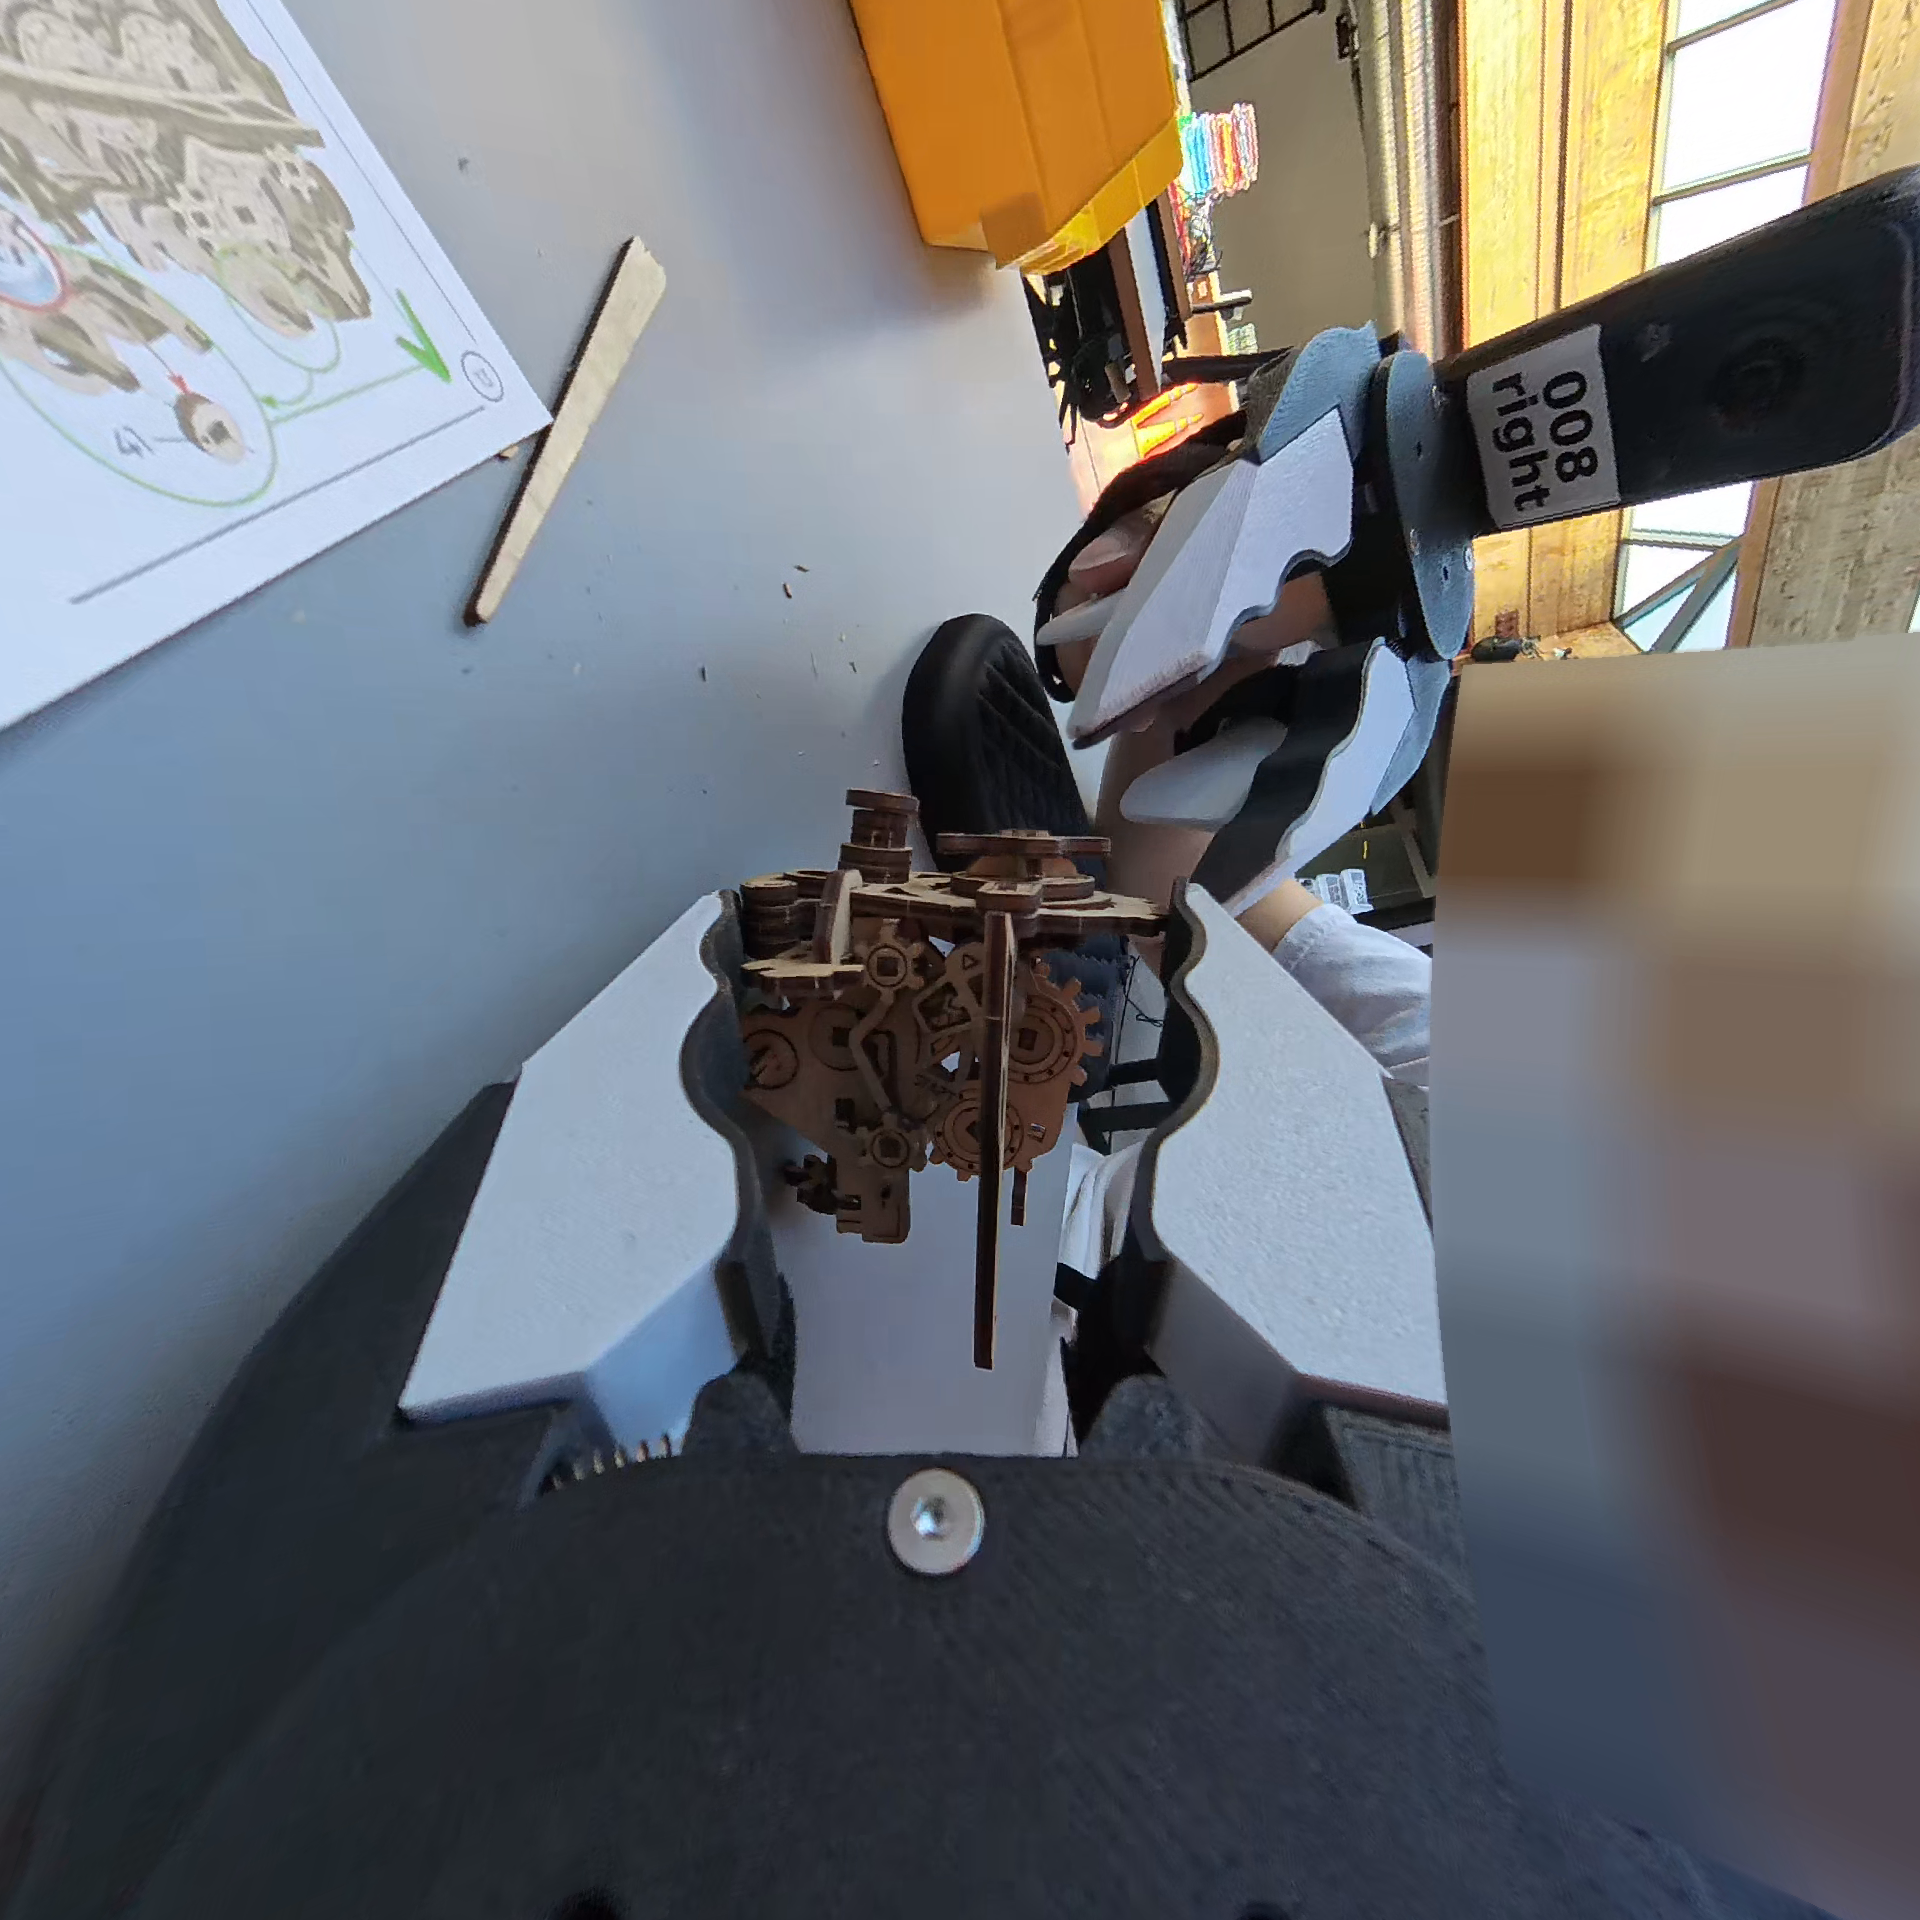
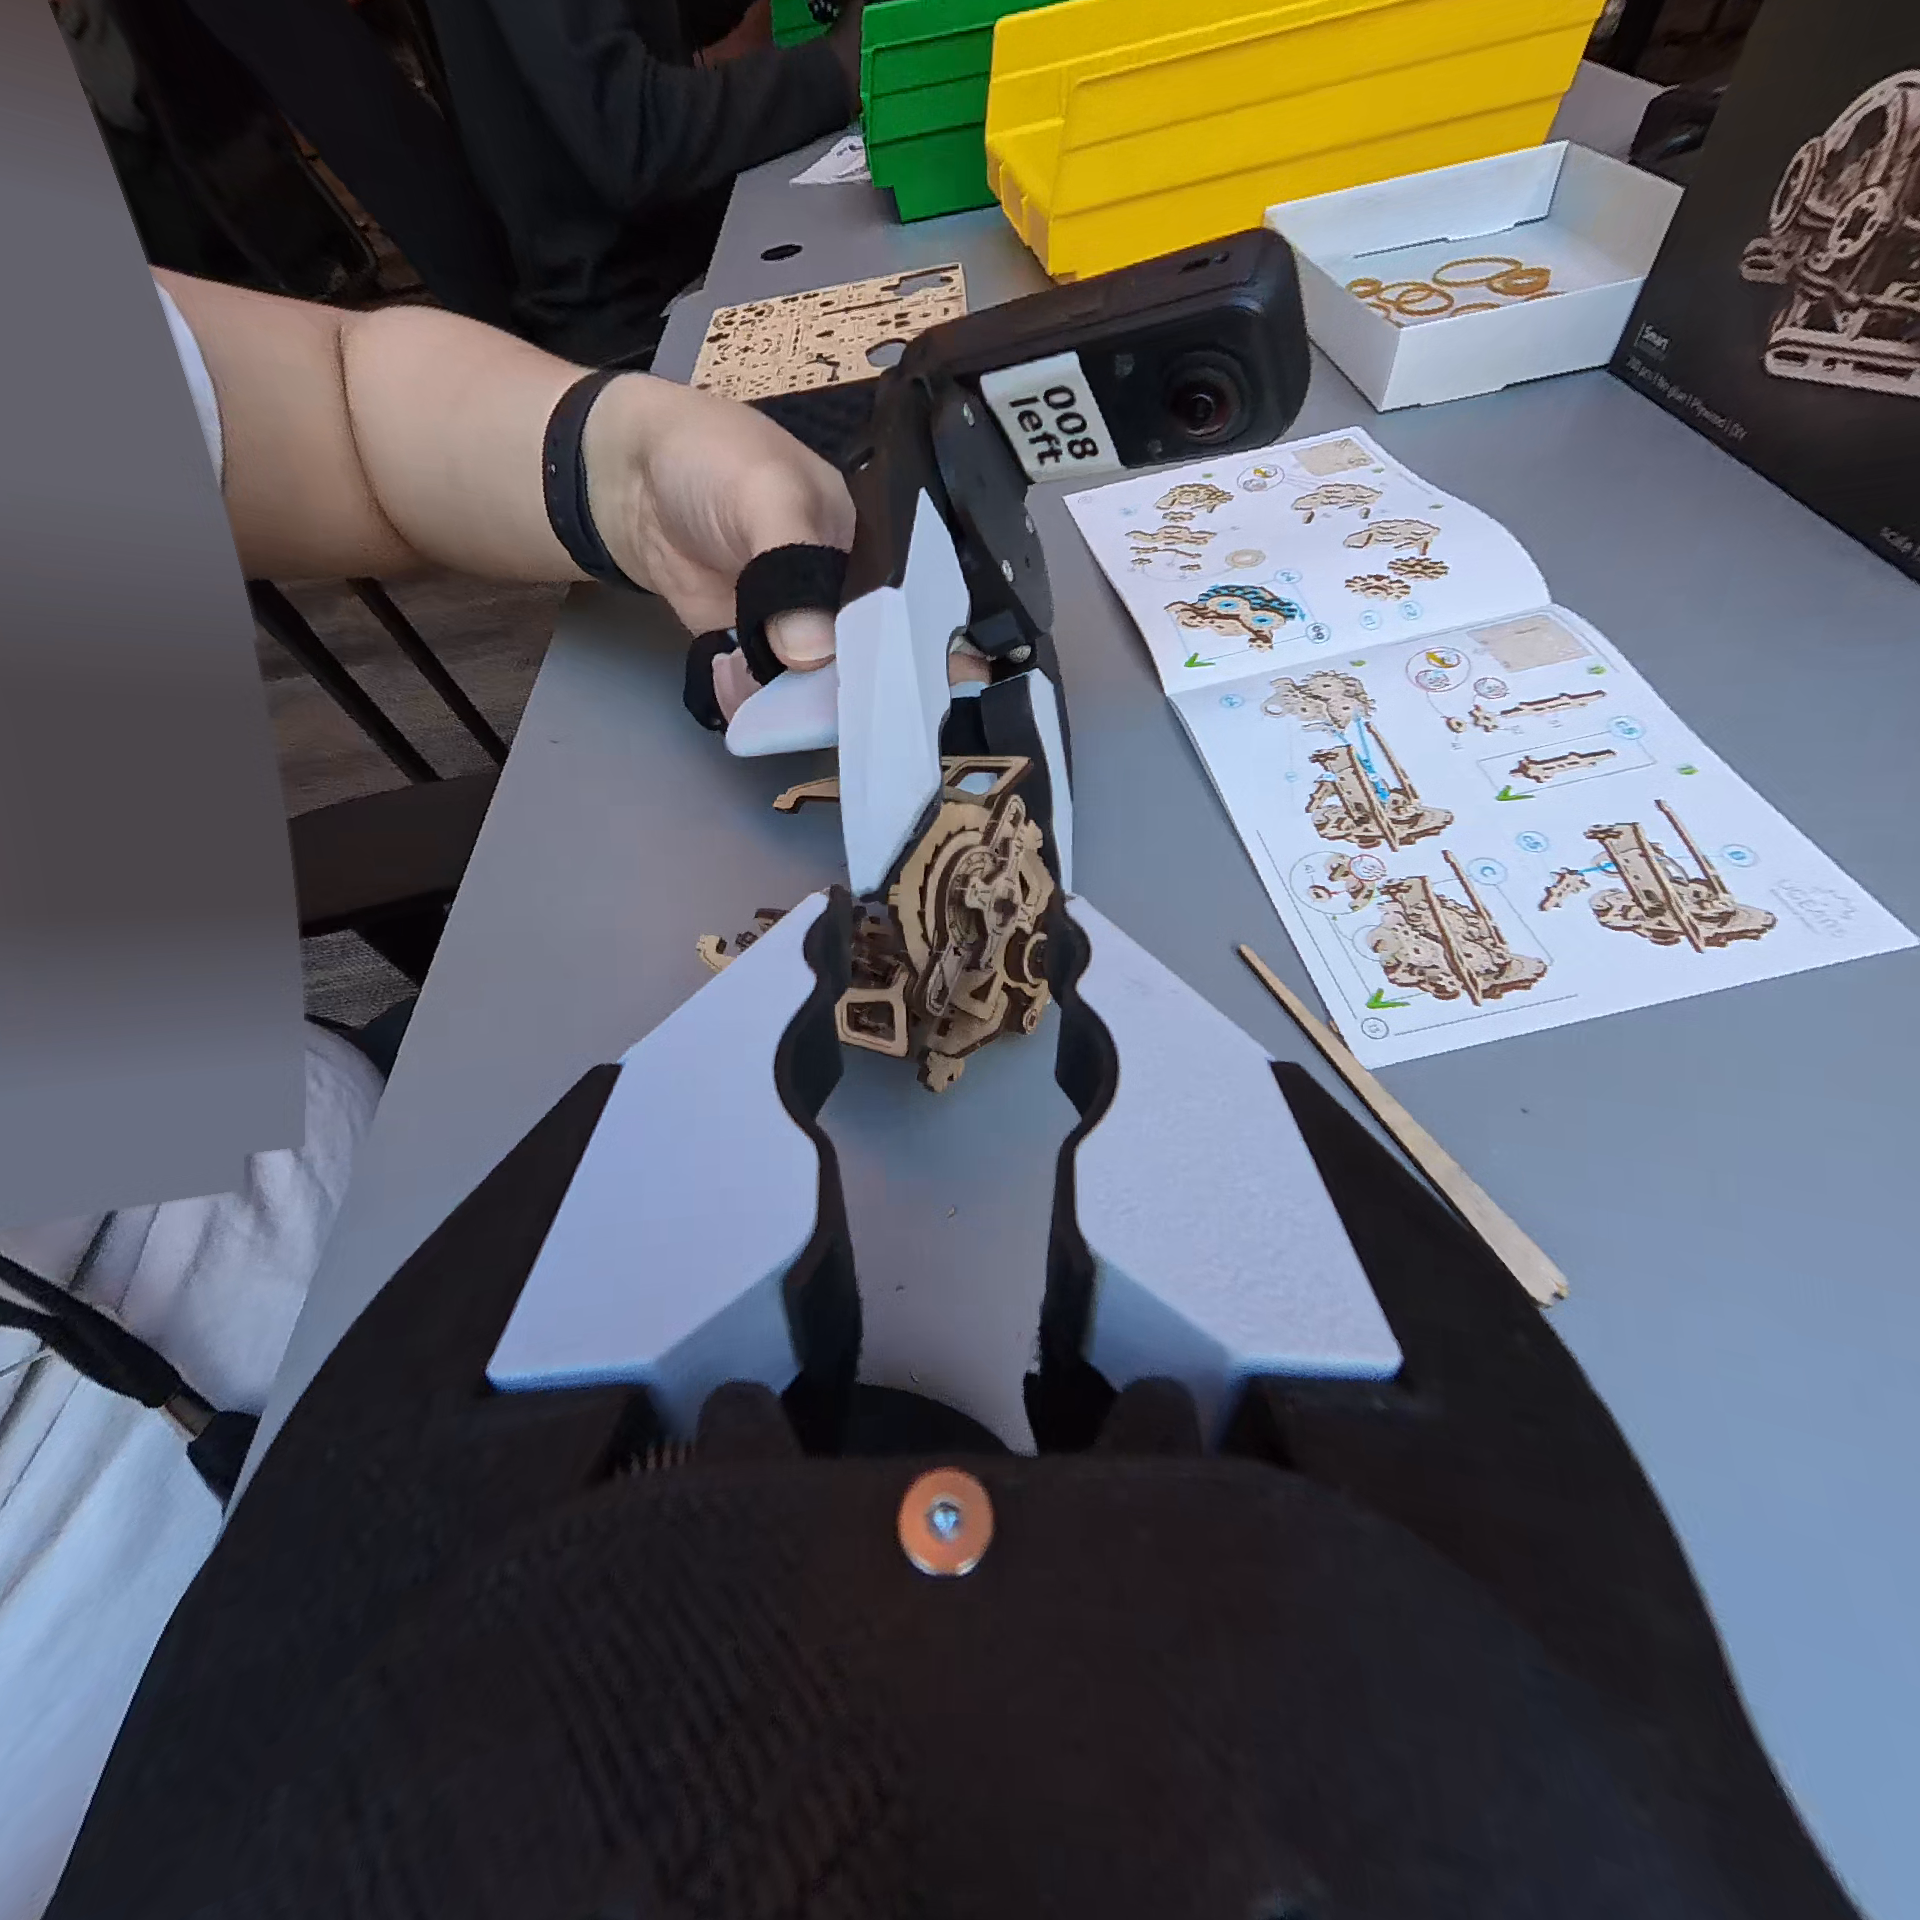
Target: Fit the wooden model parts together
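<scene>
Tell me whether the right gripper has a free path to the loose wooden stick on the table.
Probably yes: the right gripper is open, and the wooden stick lies uncovered beside the instruction sheet, nothing between.

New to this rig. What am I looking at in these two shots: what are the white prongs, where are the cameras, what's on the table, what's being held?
No robot here: a person holds a hand-operated two-finger tool in each hand. Each tool carries a wide-angle camera looking along its own white fingers, so each picture is one tool's view.

The left wrist view shows the left tool with its fingers around a small wooden gear model; whether both fingers press it is unclear. The right tool hangs farther off, open and empty.

The right wrist view looks between the right tool's open fingers at the same model, gripped by the left tool in the person's hand.

On the grey table: an instruction sheet, a wooden stick, a yellow bin, a green bin, a white tray of rings, a sheet of uncut parts, and a dark box.
</scene>
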Demonstrator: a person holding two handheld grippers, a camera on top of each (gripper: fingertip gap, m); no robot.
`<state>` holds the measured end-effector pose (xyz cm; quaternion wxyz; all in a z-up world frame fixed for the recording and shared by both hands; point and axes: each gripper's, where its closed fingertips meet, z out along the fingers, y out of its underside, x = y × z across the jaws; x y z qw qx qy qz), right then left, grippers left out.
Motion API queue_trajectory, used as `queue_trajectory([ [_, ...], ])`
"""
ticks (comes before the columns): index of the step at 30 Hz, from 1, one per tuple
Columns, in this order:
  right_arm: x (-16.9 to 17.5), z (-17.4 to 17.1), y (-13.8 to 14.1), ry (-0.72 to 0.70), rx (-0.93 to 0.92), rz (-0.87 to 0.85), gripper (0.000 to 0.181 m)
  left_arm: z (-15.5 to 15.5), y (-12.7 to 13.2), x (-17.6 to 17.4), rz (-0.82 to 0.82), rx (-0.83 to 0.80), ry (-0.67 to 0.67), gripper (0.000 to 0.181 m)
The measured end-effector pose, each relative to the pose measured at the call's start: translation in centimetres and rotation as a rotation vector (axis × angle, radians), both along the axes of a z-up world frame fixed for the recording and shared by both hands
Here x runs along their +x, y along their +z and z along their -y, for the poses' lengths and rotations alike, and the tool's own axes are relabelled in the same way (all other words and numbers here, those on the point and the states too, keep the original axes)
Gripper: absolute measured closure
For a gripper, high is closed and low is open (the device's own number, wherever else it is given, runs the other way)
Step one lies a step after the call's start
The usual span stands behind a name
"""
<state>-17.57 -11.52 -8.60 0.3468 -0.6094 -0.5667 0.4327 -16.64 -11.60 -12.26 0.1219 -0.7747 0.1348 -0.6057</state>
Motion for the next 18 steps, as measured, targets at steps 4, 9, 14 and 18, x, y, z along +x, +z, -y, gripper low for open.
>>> queue_trajectory([
  [4,-0.9,-0.1,-1.0,0.008,0.012,0.042,0.145,-0.1,0.0,0.1,-0.028,-0.031,-0.012,0.101],
  [9,-1.2,-0.4,-0.9,-0.036,-0.023,0.017,0.156,-0.7,0.1,-0.1,0.006,-0.094,-0.004,0.098],
  [14,-1.3,-0.5,-0.9,-0.078,-0.037,0.020,0.160,-0.9,0.1,-0.3,0.020,-0.097,-0.012,0.101],
  [18,-1.3,-0.7,-1.0,-0.108,-0.051,0.018,0.164,-1.3,0.0,-0.9,0.002,-0.077,-0.003,0.102],
])
